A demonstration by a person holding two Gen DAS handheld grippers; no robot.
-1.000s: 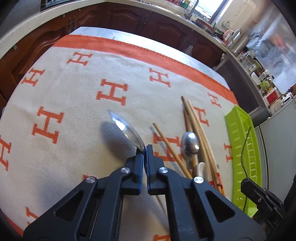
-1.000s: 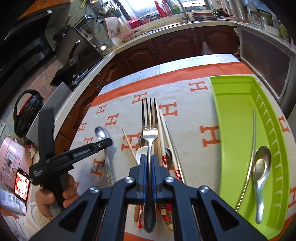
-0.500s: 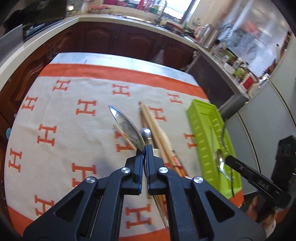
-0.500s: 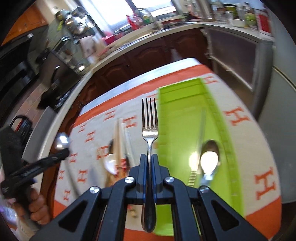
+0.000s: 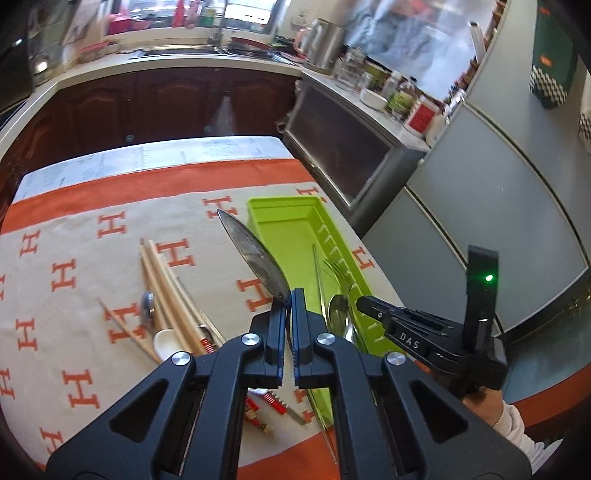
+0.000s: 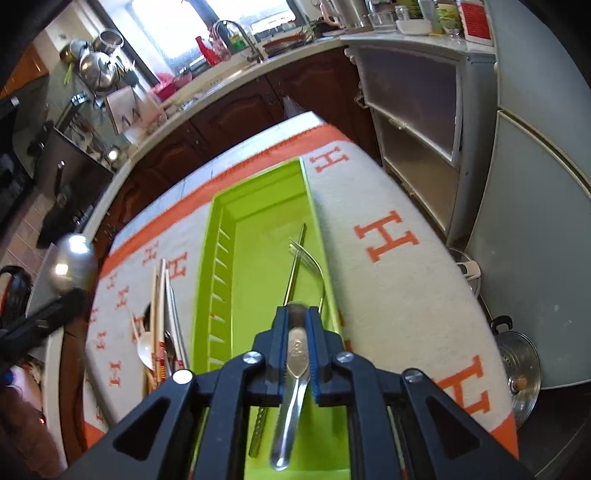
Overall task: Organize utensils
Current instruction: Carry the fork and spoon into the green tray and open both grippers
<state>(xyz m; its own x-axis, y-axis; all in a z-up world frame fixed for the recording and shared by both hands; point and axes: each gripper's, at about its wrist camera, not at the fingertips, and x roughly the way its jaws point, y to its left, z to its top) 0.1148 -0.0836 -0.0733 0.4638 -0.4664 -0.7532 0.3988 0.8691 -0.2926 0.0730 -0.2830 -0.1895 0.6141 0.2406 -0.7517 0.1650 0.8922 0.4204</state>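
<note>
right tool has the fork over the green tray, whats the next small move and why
Probably finish opening the right tool and draw it back. Its jaws are opening, and the fork between them already lies tines-first in the green tray, beside a metal chopstick. That would clear room for the left tool, which holds a spoon above the tray.

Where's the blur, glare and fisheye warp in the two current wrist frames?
Left wrist: kitchen counter at top motion-smeared; held spoon and green tray sharp; fridge edge bows from the lens. Right wrist: window blown out; the left tool's spoon bowl is a blurred glare blob; fork tines smeared; cloth edge curves strongly.
</note>
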